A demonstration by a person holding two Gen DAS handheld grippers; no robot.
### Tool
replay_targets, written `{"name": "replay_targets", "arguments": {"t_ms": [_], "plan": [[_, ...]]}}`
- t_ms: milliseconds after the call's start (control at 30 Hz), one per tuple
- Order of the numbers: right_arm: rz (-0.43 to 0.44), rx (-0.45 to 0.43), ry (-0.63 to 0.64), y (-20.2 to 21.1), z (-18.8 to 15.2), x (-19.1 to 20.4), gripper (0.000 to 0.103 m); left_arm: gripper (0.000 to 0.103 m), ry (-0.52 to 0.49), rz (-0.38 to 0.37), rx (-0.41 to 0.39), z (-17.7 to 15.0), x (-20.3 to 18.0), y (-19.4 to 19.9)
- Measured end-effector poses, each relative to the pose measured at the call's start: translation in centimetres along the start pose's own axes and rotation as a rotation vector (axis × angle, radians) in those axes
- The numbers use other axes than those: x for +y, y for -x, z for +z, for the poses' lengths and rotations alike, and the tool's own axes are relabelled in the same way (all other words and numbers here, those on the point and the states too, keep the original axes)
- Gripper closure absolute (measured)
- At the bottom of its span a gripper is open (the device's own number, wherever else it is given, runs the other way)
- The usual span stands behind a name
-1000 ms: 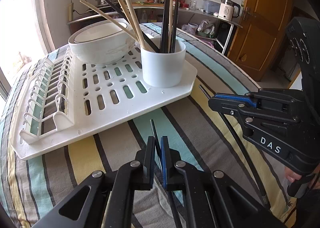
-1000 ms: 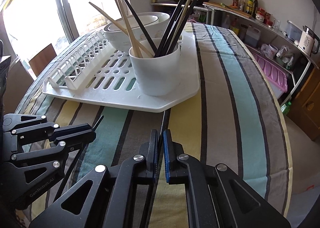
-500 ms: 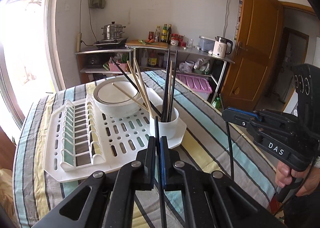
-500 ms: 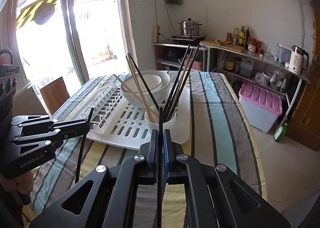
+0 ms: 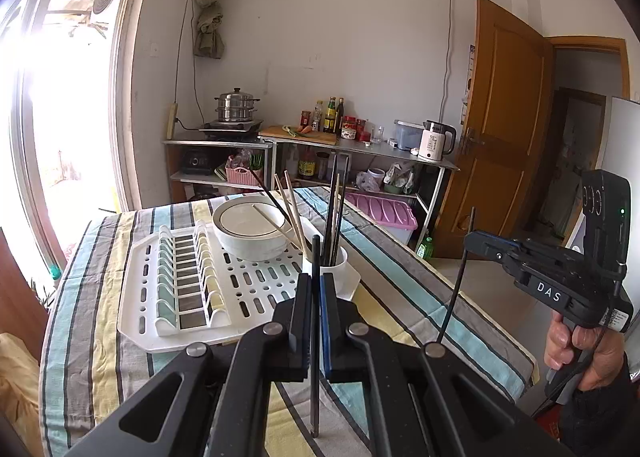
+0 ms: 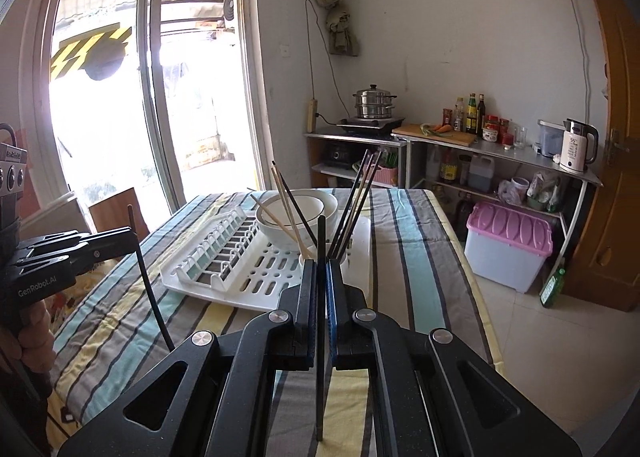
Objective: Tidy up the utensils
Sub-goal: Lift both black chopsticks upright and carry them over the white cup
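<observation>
The left gripper (image 5: 315,297) is clamped tight on a black chopstick (image 5: 315,389) standing nearly upright between its pads; ahead of it, on the white drying rack (image 5: 144,305), the white cup (image 5: 340,269) holds more chopsticks beside a bowl (image 5: 248,241); the right gripper (image 6: 321,285) likewise pinches a second black chopstick (image 6: 320,389), upright.

You have strong daylight entering through the tall glass sliding door (image 6: 152,97), which is blown out to white in both wrist views. The plain white plastered wall (image 5: 340,57) is evenly lit. Focus is sharp on the striped cotton tablecloth (image 6: 416,257), where shadows are soft. Fisheye distortion bends the brown wooden door (image 5: 500,129), and dark vignetting fills the corners.
</observation>
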State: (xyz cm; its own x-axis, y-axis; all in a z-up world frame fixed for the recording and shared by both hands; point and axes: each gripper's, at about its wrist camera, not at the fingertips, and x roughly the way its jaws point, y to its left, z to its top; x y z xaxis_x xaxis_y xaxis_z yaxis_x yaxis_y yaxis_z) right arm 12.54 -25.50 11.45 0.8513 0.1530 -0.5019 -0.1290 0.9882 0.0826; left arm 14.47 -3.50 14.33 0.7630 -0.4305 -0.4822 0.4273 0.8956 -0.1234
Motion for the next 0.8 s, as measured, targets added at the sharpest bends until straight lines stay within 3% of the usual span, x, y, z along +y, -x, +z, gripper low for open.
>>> {"name": "replay_targets", "arguments": {"t_ms": [367,800], "plan": [[-0.013,-0.029,0.01,1.3,0.6,0.1,0.099,0.1,0.0,-0.001,-0.012,1.2,0.0,1.1],[-0.004,-0.113,0.0,-0.5,5.1,-0.7,0.099,0.1,-0.002,-0.036,0.003,7.2,-0.2,-4.3]]}}
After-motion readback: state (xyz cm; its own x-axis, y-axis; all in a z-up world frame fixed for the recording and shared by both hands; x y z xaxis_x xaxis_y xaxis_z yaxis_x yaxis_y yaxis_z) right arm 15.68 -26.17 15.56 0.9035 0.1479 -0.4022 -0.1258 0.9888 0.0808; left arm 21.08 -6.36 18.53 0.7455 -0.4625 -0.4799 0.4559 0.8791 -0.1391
